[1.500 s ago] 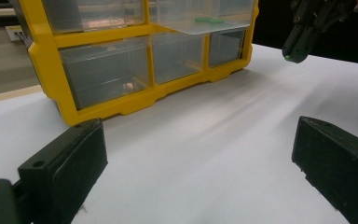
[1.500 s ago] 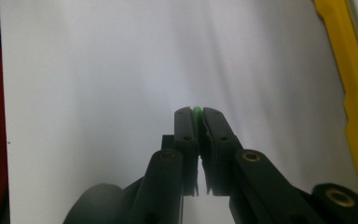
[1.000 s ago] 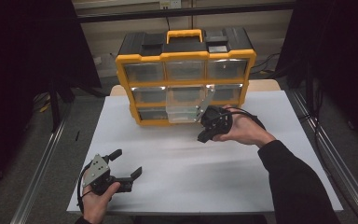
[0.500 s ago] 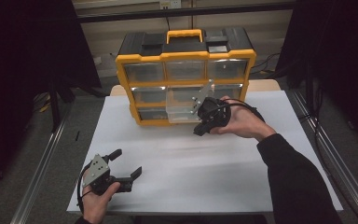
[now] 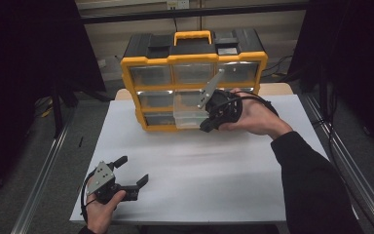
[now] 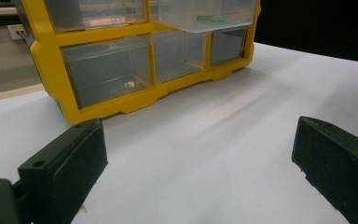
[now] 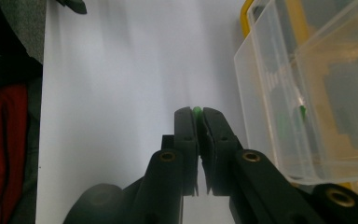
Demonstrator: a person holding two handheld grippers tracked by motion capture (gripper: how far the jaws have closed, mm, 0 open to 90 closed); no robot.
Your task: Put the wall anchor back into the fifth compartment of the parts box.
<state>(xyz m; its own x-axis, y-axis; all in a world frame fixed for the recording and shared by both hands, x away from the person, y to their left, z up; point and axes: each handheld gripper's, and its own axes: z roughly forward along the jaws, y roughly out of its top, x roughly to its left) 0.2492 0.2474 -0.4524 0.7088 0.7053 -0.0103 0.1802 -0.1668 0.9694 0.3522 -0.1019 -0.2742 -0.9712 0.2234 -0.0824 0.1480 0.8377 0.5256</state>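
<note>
A yellow and black drawer organizer (image 5: 193, 73) stands at the back of the white table (image 5: 199, 180). One clear drawer (image 5: 189, 115) in its lower middle is pulled out; small green pieces (image 6: 209, 18) lie in it. My right gripper (image 5: 206, 127) hangs just right of that drawer, jaws pointing down, shut on a small green piece (image 7: 197, 110) pinched at its tips (image 7: 197, 114). The clear drawer (image 7: 279, 93) is close beside those jaws. My left gripper (image 5: 132, 170) rests at the table's front left, open and holding nothing (image 6: 200, 154), facing the organizer (image 6: 121, 100).
Bare white table surface lies between the two grippers. Metal rails (image 5: 44, 170) run along both sides of the table, with dark floor beyond. A grey plate (image 5: 212, 87) sticks up from the right gripper in front of the organizer's drawers.
The right hand has lifted its gripper upward beside the pulled-out drawer, jaws staying shut. The left gripper has stayed where it was.
</note>
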